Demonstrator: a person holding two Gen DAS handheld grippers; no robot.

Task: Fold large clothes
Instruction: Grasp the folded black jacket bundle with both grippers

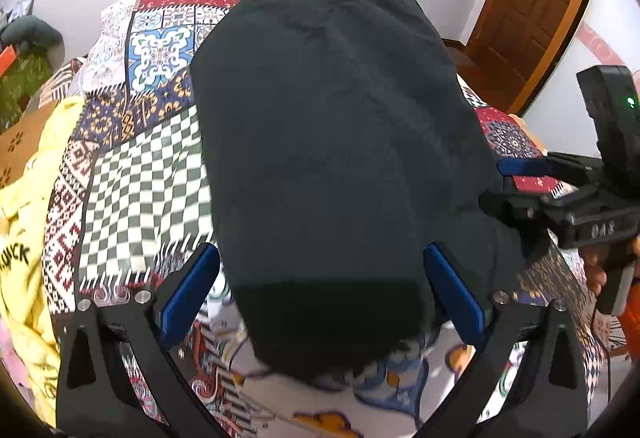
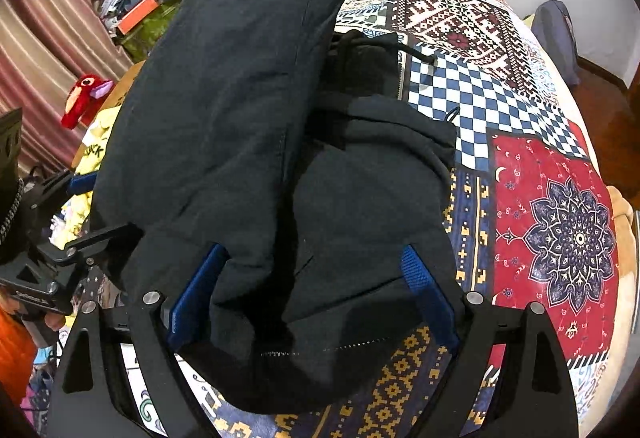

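**Operator:** Left claw (image 1: 320, 286) — I am holding it spread wide, its blue pads (image 1: 188, 296) straddling the near end of the black hoodie (image 1: 336, 141) without pinching it. I am keeping the right claw (image 2: 316, 298) spread likewise, one pad at each side of the garment's near hem, nothing gripped.

**Observer:** Where is the hoodie lying, and how far is the fold advancing?

**Operator:** It is lying on the bed, on the patchwork bedspread (image 2: 552, 222). In the right wrist view I am seeing it as a long narrow bundle: one layer is lying doubled over the left half, and the hood with its drawstring (image 2: 416, 53) is showing at the far right. I am judging the lengthwise folds as done; a crosswise fold and a final smoothing are probably remaining.

**Observer:** And the surroundings?

**Operator:** A yellow garment (image 1: 28, 222) is sitting crumpled at the bed's left edge, a red plush toy (image 2: 84, 97) is lying beyond it near striped curtains (image 2: 44, 37), a wooden door (image 1: 532, 1) is standing at the far right of the left wrist view, and white walls are closing the room.
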